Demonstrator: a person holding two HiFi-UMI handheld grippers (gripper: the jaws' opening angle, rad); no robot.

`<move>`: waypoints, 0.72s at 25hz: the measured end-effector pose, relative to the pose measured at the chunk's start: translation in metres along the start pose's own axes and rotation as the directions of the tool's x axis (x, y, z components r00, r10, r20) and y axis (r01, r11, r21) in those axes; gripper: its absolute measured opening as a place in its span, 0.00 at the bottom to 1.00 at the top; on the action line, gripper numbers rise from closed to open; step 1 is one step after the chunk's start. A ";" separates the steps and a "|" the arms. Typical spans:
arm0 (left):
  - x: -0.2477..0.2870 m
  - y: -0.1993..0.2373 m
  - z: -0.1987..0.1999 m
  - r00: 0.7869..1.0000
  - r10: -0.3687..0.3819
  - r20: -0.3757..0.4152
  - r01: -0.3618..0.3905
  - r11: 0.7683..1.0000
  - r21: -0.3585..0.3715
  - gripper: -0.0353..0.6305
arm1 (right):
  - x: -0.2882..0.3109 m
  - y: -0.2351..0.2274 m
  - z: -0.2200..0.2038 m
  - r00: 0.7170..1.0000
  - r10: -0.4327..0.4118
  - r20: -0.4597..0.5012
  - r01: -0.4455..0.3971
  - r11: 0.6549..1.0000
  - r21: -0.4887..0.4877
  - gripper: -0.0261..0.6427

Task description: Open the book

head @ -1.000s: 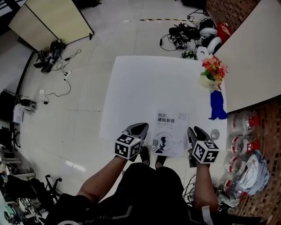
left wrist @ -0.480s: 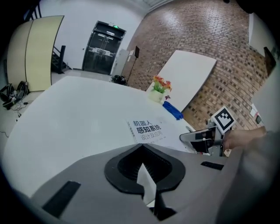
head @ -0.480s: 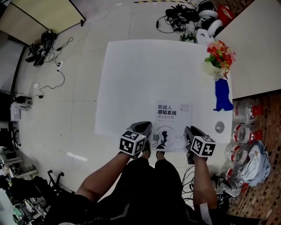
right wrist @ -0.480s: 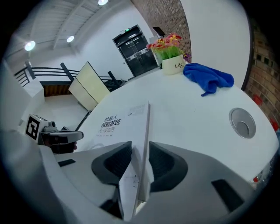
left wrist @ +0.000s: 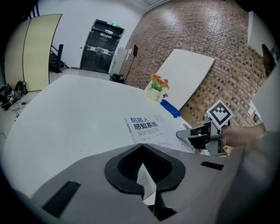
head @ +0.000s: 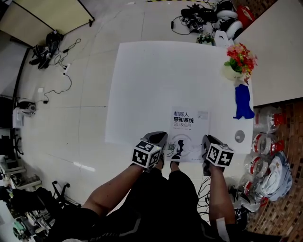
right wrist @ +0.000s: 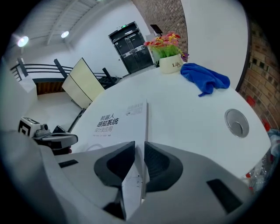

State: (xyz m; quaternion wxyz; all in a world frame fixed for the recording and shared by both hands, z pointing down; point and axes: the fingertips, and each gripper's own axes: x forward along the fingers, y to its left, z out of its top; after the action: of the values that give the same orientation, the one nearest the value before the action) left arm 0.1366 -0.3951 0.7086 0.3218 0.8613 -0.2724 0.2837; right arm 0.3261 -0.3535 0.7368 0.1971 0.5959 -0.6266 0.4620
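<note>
Book (head: 188,134) near edge: tucked under both grippers in the head view; small print below the title too fine to read.
Left gripper (left wrist: 141,147): closed jaws with a white sliver between; too little showing to tell book corner from table (left wrist: 65,113).
Right gripper (right wrist: 140,143): clamped on the book's edge; lower stretch of that edge lost behind the jaws.
Hand (left wrist: 239,135): blurred, at the right of the left gripper view.
Round disc (right wrist: 236,122): nature unclear.
Floor clutter (head: 201,14): too small to sort, cut by the top edge.
</note>
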 end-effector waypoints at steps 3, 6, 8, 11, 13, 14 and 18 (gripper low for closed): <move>-0.002 -0.003 0.001 1.000 -0.002 0.003 0.002 1.000 -0.002 0.05 | -0.002 0.001 0.001 0.999 -0.045 0.011 0.045 0.999 -0.014 0.12; -0.002 -0.003 0.002 1.000 0.000 0.006 0.000 1.000 -0.001 0.05 | -0.002 0.000 0.001 0.997 -0.068 0.029 0.068 0.998 -0.017 0.11; -0.004 -0.003 0.002 1.000 0.004 0.008 -0.004 1.000 -0.003 0.05 | -0.002 -0.001 0.001 0.997 -0.073 0.030 0.073 0.997 -0.008 0.11; -0.006 0.001 0.001 1.000 0.016 0.013 -0.015 1.000 -0.011 0.05 | -0.002 -0.001 0.003 0.997 -0.079 0.027 0.079 0.997 -0.013 0.10; -0.009 0.000 0.002 1.000 0.020 0.014 -0.020 1.000 -0.013 0.05 | -0.005 0.000 0.004 0.995 -0.092 0.034 0.094 0.995 -0.044 0.09; -0.011 0.000 0.003 1.000 0.023 0.012 -0.023 1.000 -0.010 0.05 | -0.007 0.000 0.005 0.995 -0.096 0.040 0.098 0.994 -0.053 0.08; -0.022 0.000 0.009 0.999 0.044 0.022 -0.044 0.999 0.004 0.05 | -0.010 0.004 0.006 0.993 -0.108 0.042 0.110 0.992 -0.065 0.07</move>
State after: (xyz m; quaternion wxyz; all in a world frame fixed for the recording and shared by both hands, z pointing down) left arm 0.1241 -0.3951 0.6879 0.3104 0.8589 -0.2943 0.2817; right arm 0.3264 -0.3531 0.7250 0.2300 0.6309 -0.6120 0.4179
